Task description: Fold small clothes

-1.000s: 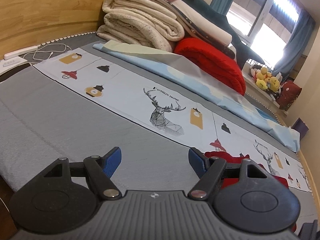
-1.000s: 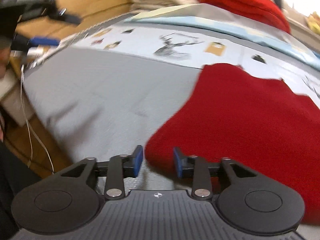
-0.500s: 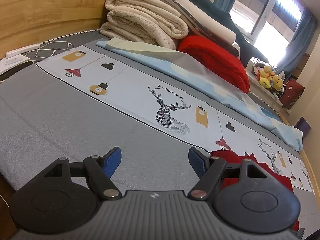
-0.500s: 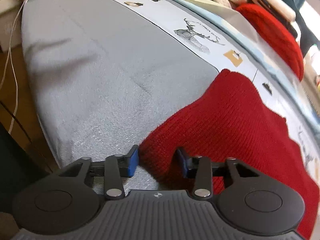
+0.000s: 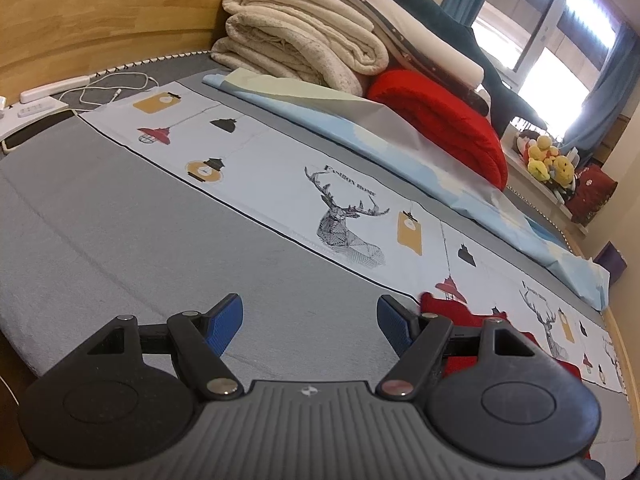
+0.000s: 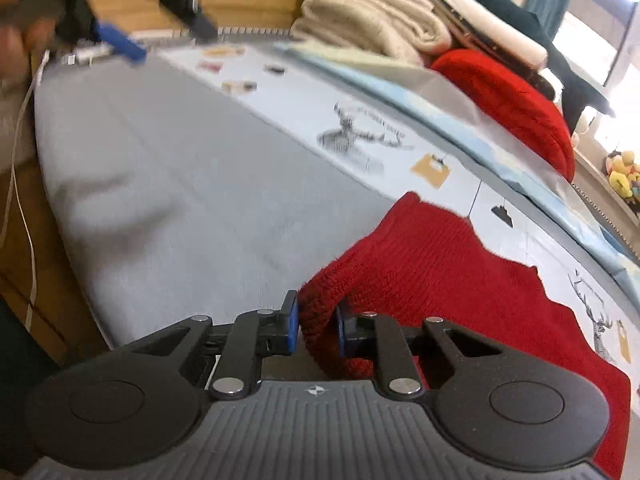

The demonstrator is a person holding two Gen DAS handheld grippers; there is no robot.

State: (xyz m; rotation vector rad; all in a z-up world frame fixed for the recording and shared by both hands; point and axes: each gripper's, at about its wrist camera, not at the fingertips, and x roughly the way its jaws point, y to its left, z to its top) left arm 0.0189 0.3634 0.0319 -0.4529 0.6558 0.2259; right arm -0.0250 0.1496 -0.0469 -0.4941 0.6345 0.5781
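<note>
Hovering over the grey bed (image 5: 120, 240), the left gripper (image 5: 310, 318) waits with jaws apart and empty, while the right gripper (image 6: 316, 322) has its jaws closing on a pinched corner of the red knit garment (image 6: 460, 280), probably to lift it for folding.

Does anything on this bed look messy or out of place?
Only the red knitted garment: its corner is bunched and lifted off the grey bed cover between the closing jaws of the right gripper. The left gripper is open over bare cover.
</note>
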